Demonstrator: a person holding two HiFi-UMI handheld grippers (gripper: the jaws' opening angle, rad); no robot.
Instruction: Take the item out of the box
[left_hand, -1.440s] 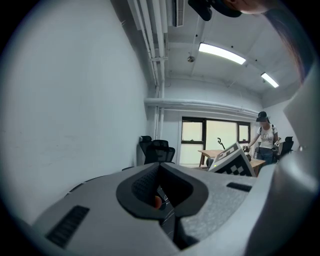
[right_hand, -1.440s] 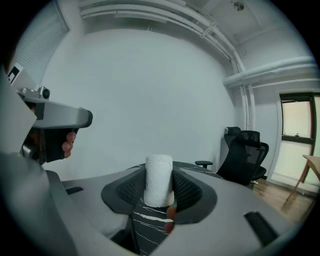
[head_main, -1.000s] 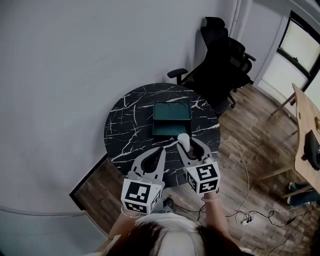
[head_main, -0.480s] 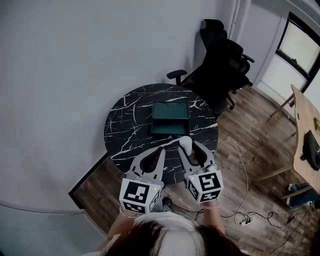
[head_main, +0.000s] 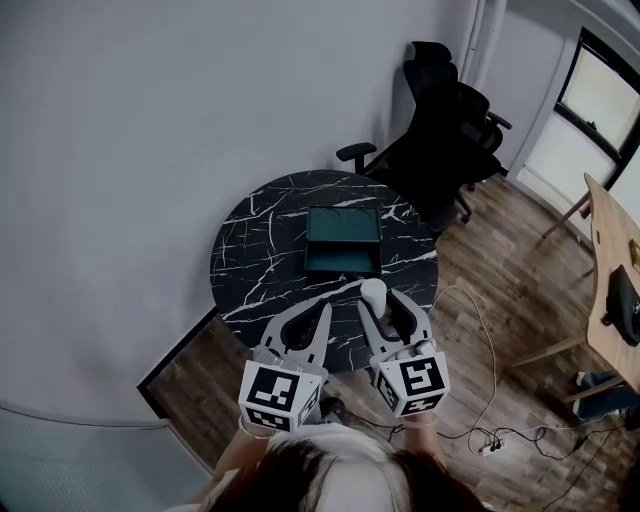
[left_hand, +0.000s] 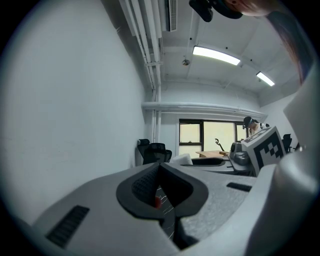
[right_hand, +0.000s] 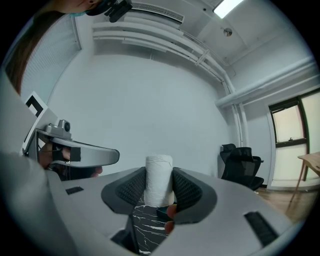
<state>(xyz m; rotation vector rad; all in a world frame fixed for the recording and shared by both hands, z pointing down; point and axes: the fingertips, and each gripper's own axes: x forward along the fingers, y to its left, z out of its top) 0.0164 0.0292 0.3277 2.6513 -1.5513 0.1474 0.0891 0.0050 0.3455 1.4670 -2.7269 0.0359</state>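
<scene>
The white roll (right_hand: 159, 186) is held upright between the 2 jaws of the right gripper (right_hand: 159, 192), clamped on both sides by the ribbed pads (right_hand: 131, 189), with its top end standing out above them. In the head view the white roll (head_main: 373, 291) is seen outside the green box (head_main: 343, 240), just beyond the box's near edge and above the black marble table (head_main: 260, 250). The right gripper (head_main: 375, 300) is closed on it. The left gripper (left_hand: 160, 169) is seen with its 2 jaws pressed together; it (head_main: 320, 312) is held beside the right one, over the table's near edge.
</scene>
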